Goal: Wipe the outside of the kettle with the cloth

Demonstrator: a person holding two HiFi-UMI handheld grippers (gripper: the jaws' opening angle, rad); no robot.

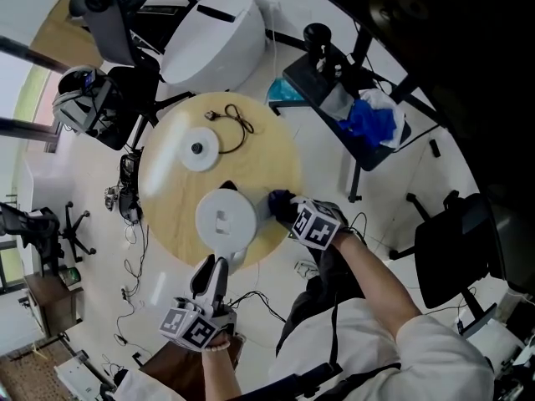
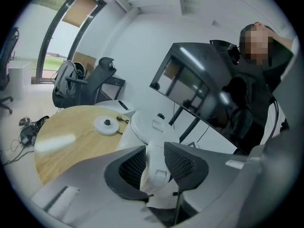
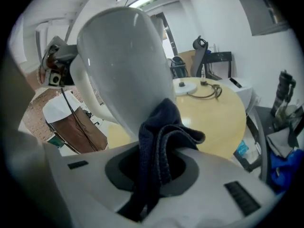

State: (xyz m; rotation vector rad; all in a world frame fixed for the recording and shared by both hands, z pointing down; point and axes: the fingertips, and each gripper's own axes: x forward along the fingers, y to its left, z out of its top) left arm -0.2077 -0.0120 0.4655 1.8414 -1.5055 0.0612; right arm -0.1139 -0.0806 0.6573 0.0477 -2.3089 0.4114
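**Cloth against the kettle's right side, handle gripped**

I am looking down on a round wooden bench (image 1: 280, 153) with the white kettle (image 1: 224, 217) standing on its near part, close to the near edge. Its lid is sitting closed and its handle (image 2: 154, 156) is pointing toward me.

My left tongs (image 2: 155, 167) are reaching in from the near side and are closing narrowly on that handle. In the left gripper view the handle is running up between the two dark ribbed pads, and both pads are lying against it.

My right tongs (image 3: 154, 170) are clamping a dark blue cloth (image 3: 159, 139). The folded cloth is bunching out of them and hanging down below. Its front end is pressing against the kettle's right side, low on the wall, as the right gripper view is showing. From the head view the cloth is sitting just right of the kettle body, over the bench.

Farther away and a little to the left, the white base (image 1: 199, 149) is lying flat on the bench, well apart from the kettle. A dark cord (image 1: 236, 125) is looping beside it on its far right.
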